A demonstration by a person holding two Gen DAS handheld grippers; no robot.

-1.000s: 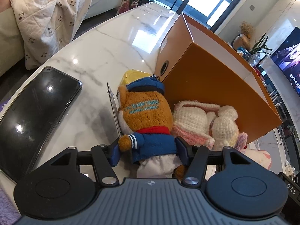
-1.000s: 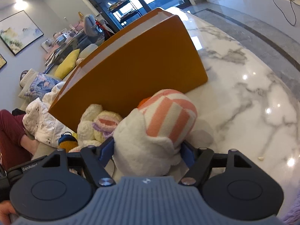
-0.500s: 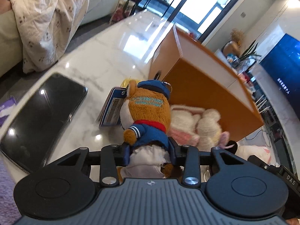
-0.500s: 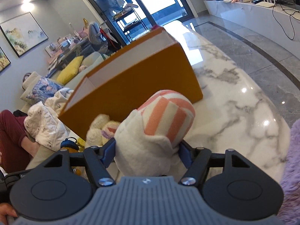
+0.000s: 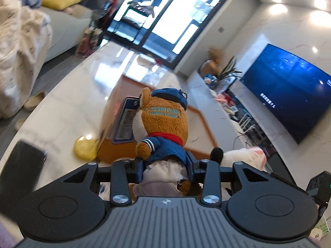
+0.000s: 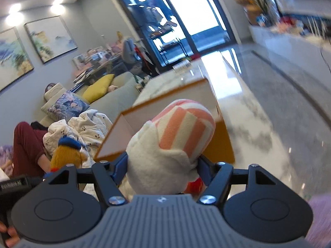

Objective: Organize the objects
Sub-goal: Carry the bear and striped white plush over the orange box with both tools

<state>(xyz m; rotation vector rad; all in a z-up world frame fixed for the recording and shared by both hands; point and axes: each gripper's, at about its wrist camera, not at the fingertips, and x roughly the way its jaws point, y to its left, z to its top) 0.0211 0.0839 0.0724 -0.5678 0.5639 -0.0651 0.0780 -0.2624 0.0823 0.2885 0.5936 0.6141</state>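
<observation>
From where I stood, the left gripper (image 5: 165,165) was clamped around the waist of a brown plush bear (image 5: 163,128), its blue pads pressed into the blue jacket and white trousers. The bear sat upright between the fingers, back to the camera, blue cap on top and teal lettering across the back of its head. A paper tag (image 5: 124,122) in a clear sleeve hung beside its left ear. The toy was held up off the white marble bench (image 5: 68,111), in front of the open orange box (image 5: 115,144) that stood below and beyond it. A small yellow object (image 5: 85,147) lay on the bench touching the box's near corner, and a black phone (image 5: 20,165) rested flat near the bench edge to the left.

The right gripper (image 6: 162,168) was closed on a white plush toy (image 6: 165,150) with a pink-and-cream striped top, squeezing its soft body between both pads. That toy too was raised, just in front of the box (image 6: 171,103), whose pale inner walls showed over the orange rim. In the right wrist view the bear's cap and golden head (image 6: 66,153) peeked in at lower left; in the left wrist view the white plush (image 5: 242,157) showed at the right, beside the bear.

A sofa with a yellow cushion (image 6: 99,86) and a rumpled blanket (image 6: 82,130) stood behind the bench.
</observation>
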